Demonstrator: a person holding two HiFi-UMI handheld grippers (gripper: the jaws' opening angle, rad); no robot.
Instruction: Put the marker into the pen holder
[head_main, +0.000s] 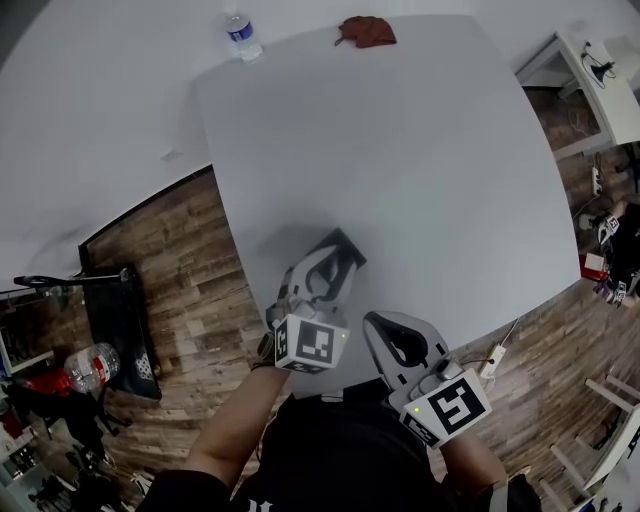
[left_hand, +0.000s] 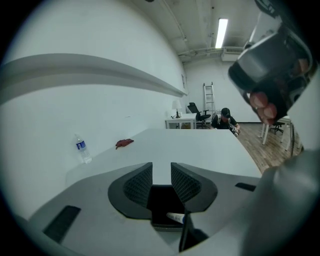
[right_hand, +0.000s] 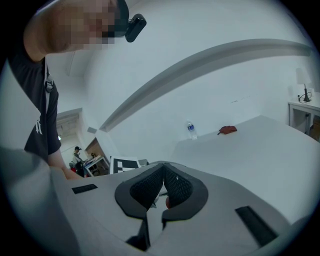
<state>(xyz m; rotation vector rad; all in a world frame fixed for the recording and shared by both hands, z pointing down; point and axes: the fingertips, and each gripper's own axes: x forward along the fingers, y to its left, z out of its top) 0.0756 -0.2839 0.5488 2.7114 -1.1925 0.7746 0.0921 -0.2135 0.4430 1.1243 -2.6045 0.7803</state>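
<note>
The black pen holder (head_main: 342, 250) sits between the jaws of my left gripper (head_main: 325, 268), over the near part of the white table (head_main: 400, 150). In the left gripper view the holder (left_hand: 161, 202) fills the space behind the narrow jaw gap of this gripper (left_hand: 161, 176), which is shut on it. The marker (left_hand: 176, 217), white with blue print, pokes into that space from the right. My right gripper (head_main: 378, 322) is just right of the left one. Its jaw tips meet in the right gripper view (right_hand: 163, 171), with a small reddish end (right_hand: 168, 202) pinched behind them.
A water bottle (head_main: 241, 35) and a red cloth (head_main: 366, 31) lie at the table's far edge. Wooden floor surrounds the table, with a power strip (head_main: 492, 358) near the right corner. A person (left_hand: 225, 117) sits at desks far off.
</note>
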